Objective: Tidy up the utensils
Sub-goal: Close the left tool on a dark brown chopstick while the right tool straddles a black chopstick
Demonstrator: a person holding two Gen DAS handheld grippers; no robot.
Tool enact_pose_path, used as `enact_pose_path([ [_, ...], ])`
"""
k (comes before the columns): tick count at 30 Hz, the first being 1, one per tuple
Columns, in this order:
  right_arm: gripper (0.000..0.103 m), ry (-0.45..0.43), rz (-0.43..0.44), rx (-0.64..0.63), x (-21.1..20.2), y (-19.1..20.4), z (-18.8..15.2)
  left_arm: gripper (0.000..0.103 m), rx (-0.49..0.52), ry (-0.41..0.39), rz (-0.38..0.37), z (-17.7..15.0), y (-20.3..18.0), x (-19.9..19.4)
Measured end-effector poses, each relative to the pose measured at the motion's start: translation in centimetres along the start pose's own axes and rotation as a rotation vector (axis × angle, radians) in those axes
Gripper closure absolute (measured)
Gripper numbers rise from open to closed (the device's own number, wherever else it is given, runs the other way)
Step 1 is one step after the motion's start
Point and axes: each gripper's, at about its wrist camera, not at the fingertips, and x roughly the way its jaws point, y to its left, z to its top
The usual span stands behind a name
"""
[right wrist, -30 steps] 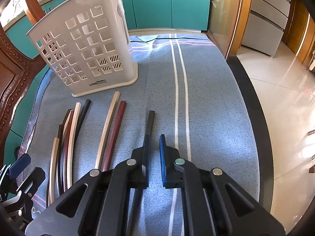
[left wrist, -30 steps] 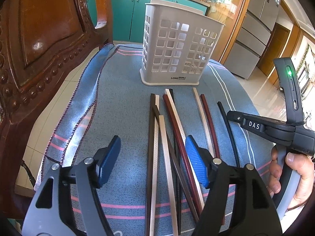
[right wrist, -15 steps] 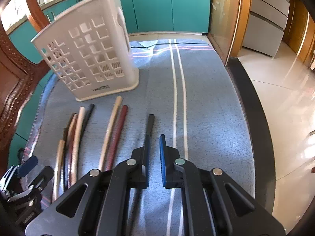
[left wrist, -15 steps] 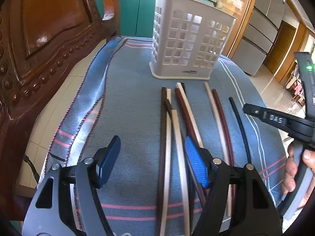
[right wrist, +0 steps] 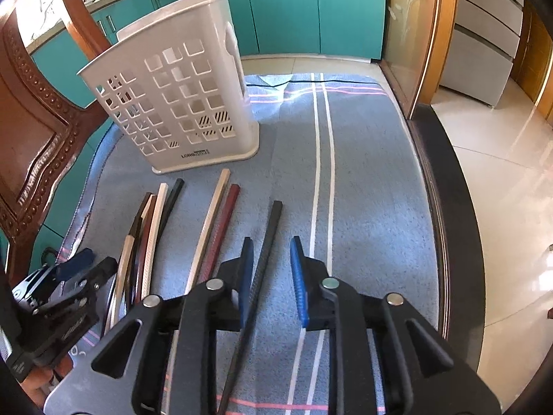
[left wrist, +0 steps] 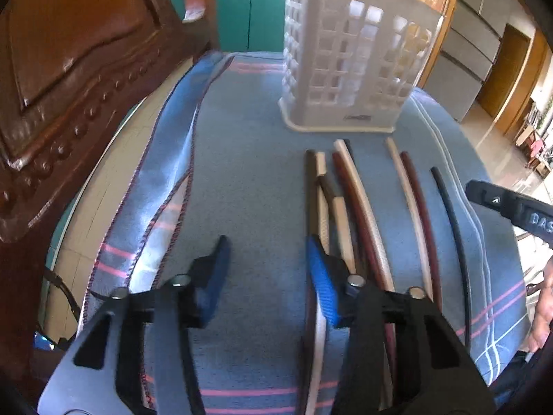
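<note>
Several chopsticks lie side by side on a blue cloth (left wrist: 249,180), in front of a white perforated utensil holder (left wrist: 349,69) that also shows in the right wrist view (right wrist: 179,103). A lone black chopstick (right wrist: 266,252) lies on the right, with a cream and dark red pair (right wrist: 217,228) and a mixed pile (left wrist: 331,207) to its left. My right gripper (right wrist: 271,276) is open, its jaws on either side of the black chopstick. My left gripper (left wrist: 268,276) is open, just left of the pile.
A carved wooden chair back (left wrist: 69,86) stands close at the left. The cloth's right edge (right wrist: 425,207) drops to a tiled floor. Teal cabinets (right wrist: 311,7) stand behind the table.
My right gripper has opened from nearly shut and now straddles the black chopstick. My left gripper has moved forward and left, so the pile lies to its right.
</note>
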Motion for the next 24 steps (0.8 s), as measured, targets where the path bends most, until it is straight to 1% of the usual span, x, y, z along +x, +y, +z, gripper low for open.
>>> enact_pose_path([
  [1,0.076,0.001,-0.001,-0.003,0.0,0.1,-0.1,0.065,-0.008,0.014,0.001,0.1,0.1,0.2],
  [3,0.074,0.003,-0.004,-0.010,-0.1,0.2,-0.1,0.065,-0.016,0.007,-0.013,0.1,0.3,0.0],
  [5,0.073,0.005,-0.003,-0.009,-0.2,0.0,-0.2,0.065,-0.007,0.002,-0.071,0.1,0.0,-0.6],
  [6,0.073,0.006,-0.001,-0.007,-0.2,0.0,-0.3,0.065,0.012,0.006,-0.085,0.1,-0.3,-0.7],
  [7,0.073,0.008,-0.001,-0.007,-0.2,-0.1,-0.3,0.065,0.047,0.014,-0.079,-0.1,-1.0,-0.6],
  [9,0.072,0.014,-0.005,-0.009,-0.1,0.1,-0.3,0.065,0.105,0.024,-0.021,-0.5,-2.0,0.1],
  [11,0.072,0.020,-0.010,-0.013,0.1,0.0,-0.5,0.067,0.128,0.014,0.013,-0.8,-2.5,0.1],
  [13,0.072,0.025,-0.014,-0.018,0.2,0.1,-0.6,0.075,0.105,0.017,0.016,-0.4,-2.2,0.2],
  [14,0.072,0.026,-0.015,-0.019,0.3,0.0,-0.6,0.091,0.099,0.018,0.021,-0.2,-2.1,0.3],
  [15,0.072,0.028,-0.016,-0.019,0.3,0.1,-0.6,0.091,0.091,0.021,0.023,0.0,-1.9,0.4],
  [16,0.071,0.030,-0.016,-0.020,0.4,0.1,-0.6,0.091,0.073,0.027,0.001,0.2,-1.6,0.4],
  [18,0.071,0.030,-0.016,-0.023,0.5,0.1,-0.5,0.091,0.025,0.022,-0.080,0.5,-0.9,-0.2],
  [19,0.070,0.030,-0.017,-0.023,0.5,0.1,-0.5,0.091,0.004,0.004,-0.122,0.6,-0.7,-0.7],
  [20,0.069,0.030,-0.017,-0.021,0.6,0.1,-0.4,0.091,-0.005,-0.021,-0.146,0.7,-0.6,-1.4],
  [21,0.068,0.030,-0.018,-0.021,0.6,0.2,-0.4,0.090,-0.007,-0.050,-0.159,0.7,-0.7,-2.2],
  [23,0.066,0.029,-0.019,-0.022,0.6,0.1,-0.5,0.089,-0.011,-0.080,-0.159,0.9,-0.5,-2.9],
  [24,0.065,0.029,-0.020,-0.023,0.6,0.1,-0.5,0.079,-0.021,-0.090,-0.157,0.9,-0.3,-3.1],
])
